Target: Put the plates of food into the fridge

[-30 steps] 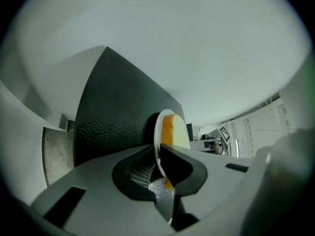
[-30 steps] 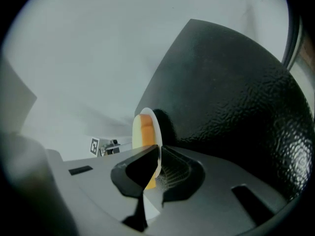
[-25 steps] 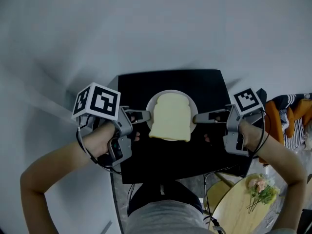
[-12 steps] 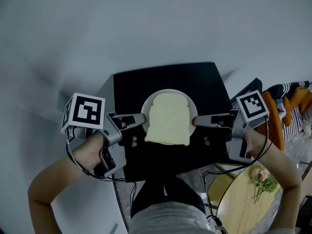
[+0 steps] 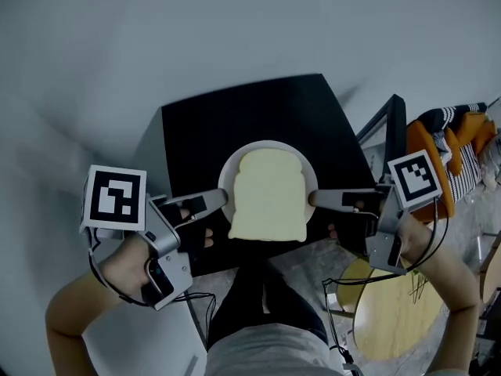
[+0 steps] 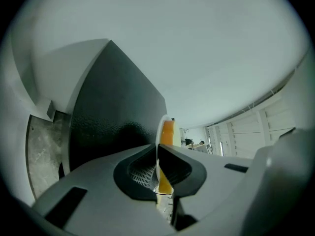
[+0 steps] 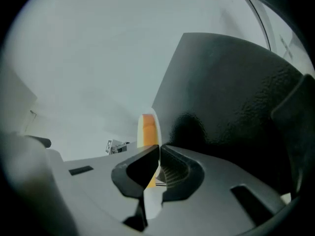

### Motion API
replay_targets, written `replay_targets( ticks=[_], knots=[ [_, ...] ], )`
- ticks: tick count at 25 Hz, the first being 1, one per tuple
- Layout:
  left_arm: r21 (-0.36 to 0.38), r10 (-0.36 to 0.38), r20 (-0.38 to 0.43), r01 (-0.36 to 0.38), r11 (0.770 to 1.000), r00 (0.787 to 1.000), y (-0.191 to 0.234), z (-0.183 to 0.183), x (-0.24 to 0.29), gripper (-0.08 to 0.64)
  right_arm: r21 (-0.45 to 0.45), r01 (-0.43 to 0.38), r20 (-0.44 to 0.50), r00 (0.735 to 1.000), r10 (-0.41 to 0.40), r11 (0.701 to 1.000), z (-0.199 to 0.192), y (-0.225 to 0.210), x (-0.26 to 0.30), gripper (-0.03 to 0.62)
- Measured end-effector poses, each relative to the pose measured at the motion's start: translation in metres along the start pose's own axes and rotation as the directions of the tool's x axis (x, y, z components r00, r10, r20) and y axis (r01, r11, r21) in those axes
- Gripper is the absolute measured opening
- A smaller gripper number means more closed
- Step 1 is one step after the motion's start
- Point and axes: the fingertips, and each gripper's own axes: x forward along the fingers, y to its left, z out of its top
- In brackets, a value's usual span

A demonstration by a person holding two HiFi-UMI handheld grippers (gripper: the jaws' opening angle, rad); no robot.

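Left tool (image 5: 221,199) and right tool (image 5: 314,197) clamp opposite rims of the plate (image 5: 267,145).

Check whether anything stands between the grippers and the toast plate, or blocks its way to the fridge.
Nothing stands between: left gripper and right gripper are each shut on the plate rim, at opposite sides. A black box lies below the plate; no fridge opening shows, so that path cannot be judged.

Round wooden table (image 5: 387,327), striped orange cloth (image 5: 462,135) at right
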Motion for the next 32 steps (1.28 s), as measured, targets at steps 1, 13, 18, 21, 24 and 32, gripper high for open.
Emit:
replay_targets(
  ticks=[1, 13, 18, 21, 24, 32],
  knots=[
    [0.003, -0.002, 0.002, 0.002, 1.0, 1.0, 0.0, 0.0, 0.0, 0.023, -0.002, -0.006, 0.008, 1.0, 0.006, 1.0, 0.001, 0.0, 0.0, 0.02],
    [0.011, -0.031, 0.03, 0.031, 0.999, 0.999, -0.002, 0.003, -0.001, 0.021, -0.057, -0.018, 0.069, 0.997, 0.021, 0.998, 0.005, 0.012, -0.006, 0.02],
    [0.008, -0.048, 0.044, 0.048, 0.999, 0.998, -0.002, 0.004, -0.002, 0.021, -0.058, -0.02, 0.08, 0.996, 0.024, 0.998, 0.006, 0.014, -0.008, 0.02],
    [-0.007, -0.047, 0.05, 0.047, 0.999, 0.998, 0.001, 0.003, -0.001, 0.021, -0.054, -0.012, 0.081, 0.997, 0.016, 0.998, 0.008, 0.013, -0.008, 0.02],
    [-0.02, -0.05, 0.059, 0.052, 0.998, 0.997, 0.002, 0.004, -0.001, 0.021, -0.061, -0.012, 0.086, 0.996, 0.017, 0.998, 0.01, 0.015, -0.007, 0.02],
    [-0.042, -0.052, 0.106, 0.057, 0.997, 0.993, 0.001, 0.002, -0.002, 0.021, -0.054, -0.04, 0.106, 0.993, 0.046, 0.998, 0.011, 0.015, -0.004, 0.018]
  ],
)
